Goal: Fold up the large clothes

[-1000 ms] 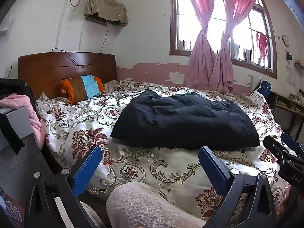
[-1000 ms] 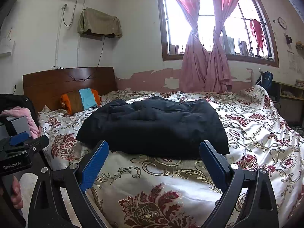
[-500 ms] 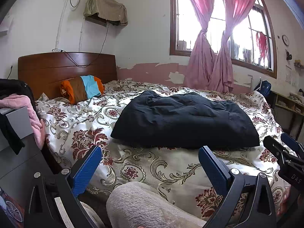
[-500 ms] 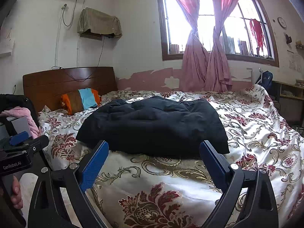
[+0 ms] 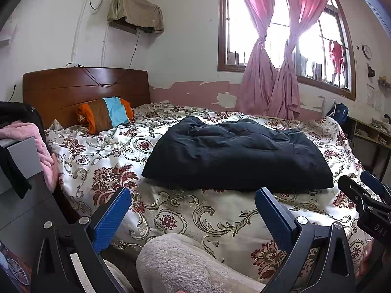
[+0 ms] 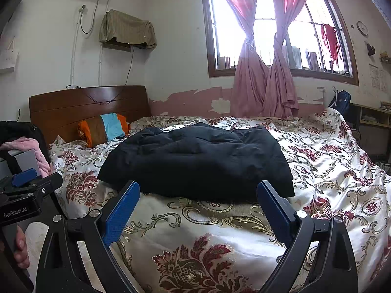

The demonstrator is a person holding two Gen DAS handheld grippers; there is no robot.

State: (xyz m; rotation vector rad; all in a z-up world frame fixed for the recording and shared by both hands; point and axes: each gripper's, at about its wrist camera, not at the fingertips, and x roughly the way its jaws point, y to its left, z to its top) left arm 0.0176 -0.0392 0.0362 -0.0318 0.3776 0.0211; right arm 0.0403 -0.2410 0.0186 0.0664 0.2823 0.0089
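While both tools hung wide open and empty, left tool (image 5: 191, 213) and right tool (image 6: 198, 206), saw dark garment (image 5: 234, 156) bunched mid-bed (image 5: 102, 151); best gripped at near-edge corners.

Sunlit window (image 5: 288, 24) (pink curtains (image 5: 268, 80))

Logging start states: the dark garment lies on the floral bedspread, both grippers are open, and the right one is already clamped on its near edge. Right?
Not quite. The right gripper holds nothing: the right wrist view shows its open jaws short of the dark garment on the floral bedspread. The left gripper is open too.
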